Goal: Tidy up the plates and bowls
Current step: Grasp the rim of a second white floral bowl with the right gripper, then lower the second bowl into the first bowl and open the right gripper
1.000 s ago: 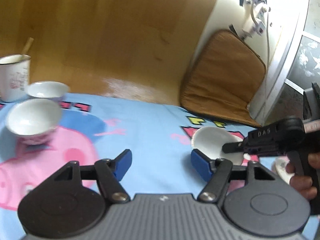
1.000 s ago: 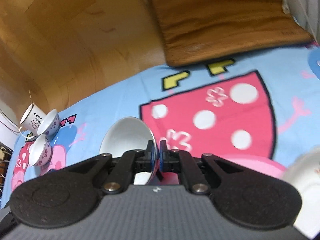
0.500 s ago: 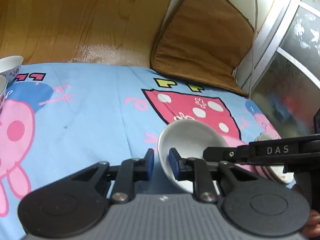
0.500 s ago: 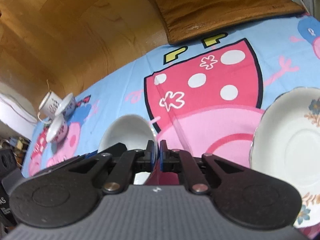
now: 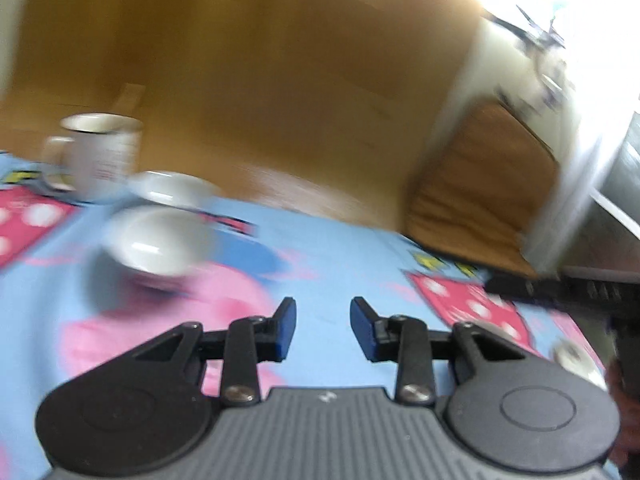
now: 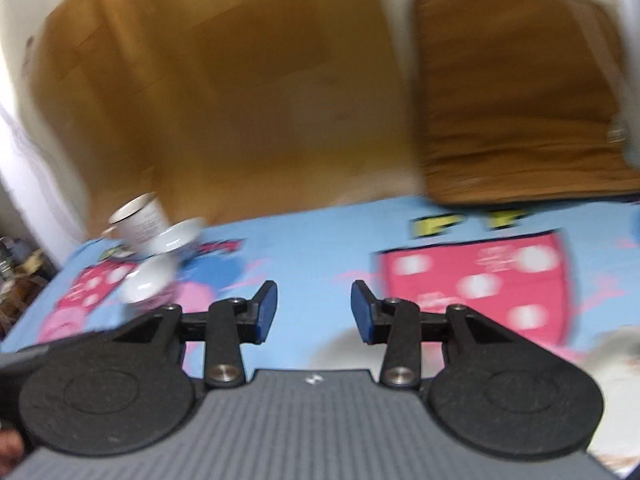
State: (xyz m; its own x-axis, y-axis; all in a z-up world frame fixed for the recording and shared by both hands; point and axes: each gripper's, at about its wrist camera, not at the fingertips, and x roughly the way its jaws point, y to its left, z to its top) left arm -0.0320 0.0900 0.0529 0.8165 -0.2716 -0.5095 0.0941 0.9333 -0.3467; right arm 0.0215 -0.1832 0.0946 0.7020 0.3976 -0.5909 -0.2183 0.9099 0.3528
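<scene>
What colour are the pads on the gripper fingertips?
Blue, on black fingers; both the left gripper and the right gripper show them, clearest in the right wrist view.

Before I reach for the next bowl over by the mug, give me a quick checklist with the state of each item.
1. Left gripper open with nothing between its pads: ok.
2. Right gripper open with nothing held: ok.
3. Nearer bowl upright on the cartoon cloth, rim exposed on the near side: ok.
4. Room around it: a second bowl and the mug sit close behind; whether they touch: cannot tell.
5. Sharp view for aiming: both wrist views are motion-blurred: not ok.
6. Plate at the right edge, what rests on it: cannot tell.
</scene>
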